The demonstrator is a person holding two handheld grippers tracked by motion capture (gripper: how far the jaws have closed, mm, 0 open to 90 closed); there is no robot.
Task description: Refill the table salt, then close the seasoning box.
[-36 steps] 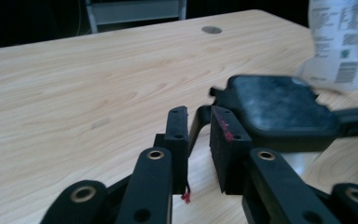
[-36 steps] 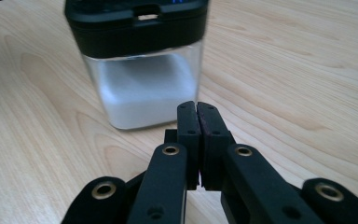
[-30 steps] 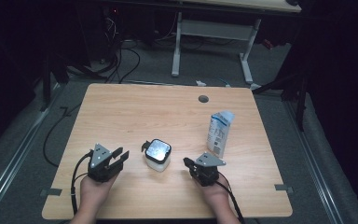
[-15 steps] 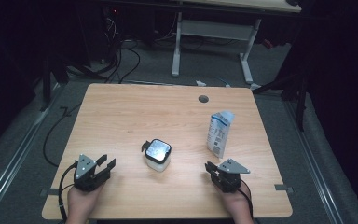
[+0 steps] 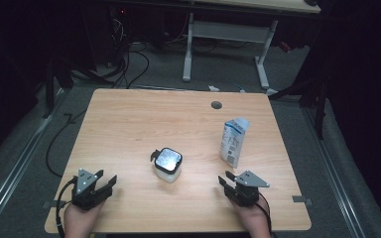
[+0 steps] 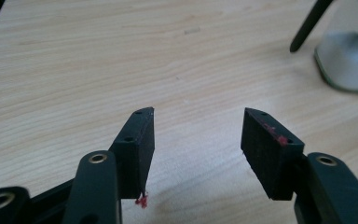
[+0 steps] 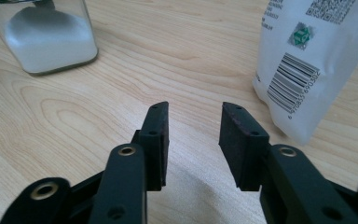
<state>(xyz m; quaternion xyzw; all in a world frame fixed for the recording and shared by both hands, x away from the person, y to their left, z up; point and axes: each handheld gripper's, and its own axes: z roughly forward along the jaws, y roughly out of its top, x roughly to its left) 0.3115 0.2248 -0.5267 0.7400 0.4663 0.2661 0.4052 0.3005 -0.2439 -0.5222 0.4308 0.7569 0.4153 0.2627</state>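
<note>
Resting on light wood table (image 5: 129, 124), dark rm, cables on grey floor (image 5: 154, 69)

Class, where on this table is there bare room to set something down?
Bare wood spans the far half of the table, behind the jar and carton, and the left side beyond the jar. It is tighter between jar, carton and the two tongs near the front edge.
</note>
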